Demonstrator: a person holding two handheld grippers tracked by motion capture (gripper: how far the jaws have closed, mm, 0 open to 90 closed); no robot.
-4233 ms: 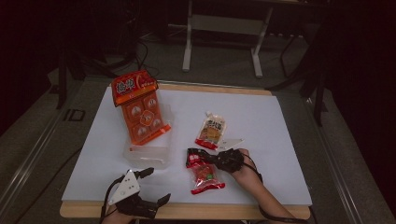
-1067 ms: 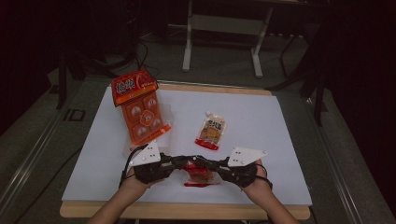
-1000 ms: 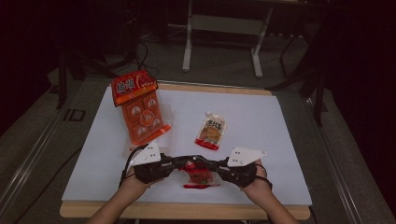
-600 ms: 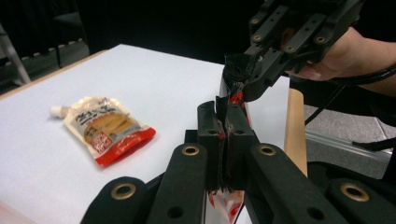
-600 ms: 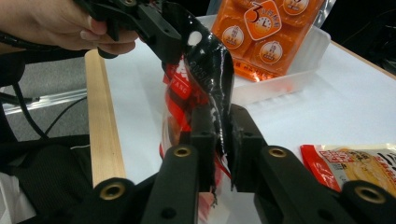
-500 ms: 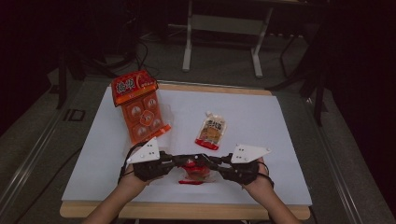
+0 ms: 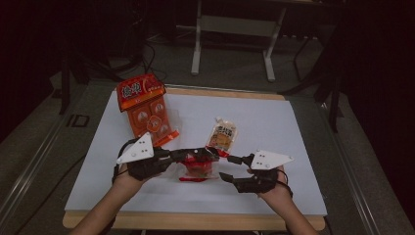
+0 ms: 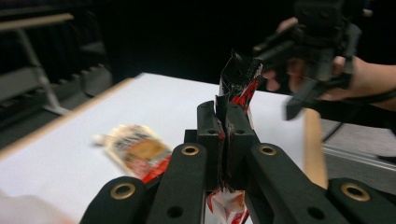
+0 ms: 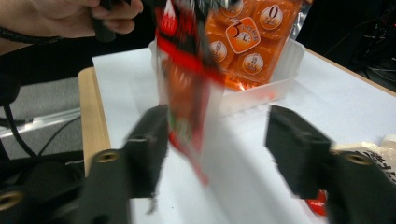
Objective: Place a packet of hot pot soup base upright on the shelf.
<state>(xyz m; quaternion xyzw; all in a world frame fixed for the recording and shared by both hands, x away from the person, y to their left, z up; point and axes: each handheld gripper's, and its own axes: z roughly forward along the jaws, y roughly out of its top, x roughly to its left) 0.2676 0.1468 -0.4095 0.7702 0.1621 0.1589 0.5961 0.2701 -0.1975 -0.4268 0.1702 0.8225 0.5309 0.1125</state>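
Step in hand: a handover of the red snack packet [image 7: 197, 169] from one claw to the other; judging by the grips, the left claw [image 7: 208, 154] has taken it over and the right claw [image 7: 234, 168] has just let go.
Left claw: pressed together on the packet's top edge, the dark torn-looking end standing up between its jaws in the left gripper view [image 8: 239, 79].
Right claw: spread, its jaws having just been opening; in the right gripper view the packet [image 9: 187, 79] hangs between them, apart from the right-hand jaw, and blur hides whether it brushes the other.
Packet's place: hanging from the left claw, just in front of the pale snack pouch [image 7: 222, 136] and to the right of the orange multipack [image 7: 147, 115], which lies in a clear tray [image 9: 280, 79].
Worktop: white sheet [image 7: 274, 122] under everything.
Next move, as I judge it: the right claw needs to back clear of the packet, then the left can carry it toward the tray and lower it in beside the orange multipack.
Against a second ago: both claws were then closed on the packet, near the white sheet; now only the left pinches it and the packet hangs a little higher.
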